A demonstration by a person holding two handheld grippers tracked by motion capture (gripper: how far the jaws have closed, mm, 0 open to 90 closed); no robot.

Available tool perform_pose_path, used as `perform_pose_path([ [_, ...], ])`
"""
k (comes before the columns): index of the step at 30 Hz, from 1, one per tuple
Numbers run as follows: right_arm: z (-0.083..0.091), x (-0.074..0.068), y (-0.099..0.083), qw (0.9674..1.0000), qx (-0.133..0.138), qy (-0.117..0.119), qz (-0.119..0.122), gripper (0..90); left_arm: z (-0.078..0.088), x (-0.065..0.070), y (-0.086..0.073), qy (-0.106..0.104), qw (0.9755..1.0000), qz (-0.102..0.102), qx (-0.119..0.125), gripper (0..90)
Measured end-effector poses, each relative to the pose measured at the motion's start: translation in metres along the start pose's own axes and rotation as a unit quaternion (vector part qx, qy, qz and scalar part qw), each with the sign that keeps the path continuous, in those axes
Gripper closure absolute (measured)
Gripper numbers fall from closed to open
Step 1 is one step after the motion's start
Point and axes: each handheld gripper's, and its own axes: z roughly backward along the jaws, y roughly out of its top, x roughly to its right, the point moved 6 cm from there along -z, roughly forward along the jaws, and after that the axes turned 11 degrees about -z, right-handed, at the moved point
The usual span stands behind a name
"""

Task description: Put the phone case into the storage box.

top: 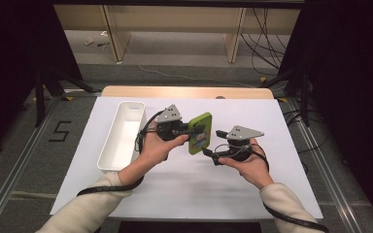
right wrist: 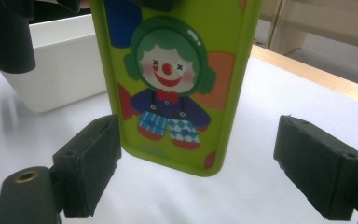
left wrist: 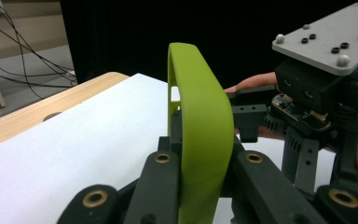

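Nearest the person, the right hand-held gripper [top: 212, 156] has its jaws spread wide, empty, just short of the green phone case [top: 200, 132]. The left hand-held gripper [top: 190, 130] is clamped on the case's edge, holding it upright above the white worktop [top: 252, 184]. This looks like a handover; next, the right jaws would need to close across the case's lower end. The right gripper view shows its clown print, the left gripper view its thin rim. Beyond sits a white tray [top: 121, 133]

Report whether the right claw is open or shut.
Open. The right claw has jaws spread wide on either side of the green case, touching neither edge.
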Motion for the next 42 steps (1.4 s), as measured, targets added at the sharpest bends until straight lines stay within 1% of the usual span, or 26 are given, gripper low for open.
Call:
perform_pose_path([
  [3,-0.001,0.001,-0.002,1.0000,-0.005,0.004,0.003,16.1,0.000,0.002,0.001,-0.015,0.9999,-0.007,0.001,82.2],
  [5,-0.001,0.002,-0.003,0.9999,-0.009,0.005,0.004,16.1,-0.001,0.004,0.002,-0.030,0.9994,-0.015,0.002,82.2],
  [8,-0.003,0.002,-0.005,0.9998,-0.013,0.010,0.005,16.1,-0.003,0.009,0.002,-0.047,0.9986,-0.024,0.001,82.2],
  [13,-0.004,0.001,-0.007,0.9994,-0.019,0.028,0.005,17.0,-0.005,0.013,0.003,-0.064,0.9976,-0.026,0.004,82.2],
  [15,-0.005,0.000,-0.007,0.9991,-0.020,0.036,0.007,18.6,-0.005,0.014,0.003,-0.069,0.9972,-0.028,0.005,82.2],
  [18,-0.006,-0.001,-0.008,0.9986,-0.019,0.049,0.000,22.4,-0.006,0.016,0.004,-0.077,0.9965,-0.032,0.007,82.2],
  [20,-0.006,-0.002,-0.009,0.9981,-0.020,0.057,-0.004,25.3,-0.007,0.017,0.004,-0.078,0.9964,-0.032,0.007,82.2],
  [25,-0.006,-0.003,-0.008,0.9968,-0.012,0.079,-0.009,37.5,-0.007,0.017,0.004,-0.079,0.9962,-0.034,0.010,82.3],
  [28,-0.005,-0.003,-0.009,0.9959,-0.018,0.088,-0.009,43.1,-0.006,0.016,0.005,-0.080,0.9961,-0.034,0.015,82.3],
  [31,-0.005,-0.003,-0.011,0.9935,-0.020,0.109,-0.026,50.4,-0.005,0.016,0.007,-0.080,0.9958,-0.038,0.022,82.3],
  [34,-0.003,-0.003,-0.012,0.9913,-0.029,0.124,-0.034,57.6,-0.004,0.014,0.008,-0.076,0.9960,-0.039,0.026,81.8],
  [37,-0.001,-0.003,-0.011,0.9900,-0.032,0.133,-0.036,64.8,-0.003,0.011,0.009,-0.071,0.9962,-0.036,0.033,80.8],
  [38,0.000,-0.003,-0.011,0.9894,-0.032,0.136,-0.037,67.5,-0.003,0.010,0.009,-0.069,0.9963,-0.037,0.036,78.9],
  [40,0.001,-0.002,-0.011,0.9890,-0.032,0.139,-0.038,75.9,-0.002,0.008,0.010,-0.061,0.9967,-0.039,0.036,70.3],
  [41,0.002,-0.002,-0.010,0.9886,-0.030,0.142,-0.039,77.6,-0.002,0.007,0.010,-0.056,0.9972,-0.033,0.035,65.8],
  [42,0.003,-0.002,-0.010,0.9878,-0.026,0.147,-0.043,77.7,-0.003,0.006,0.010,-0.049,0.9977,-0.032,0.034,61.8],
])
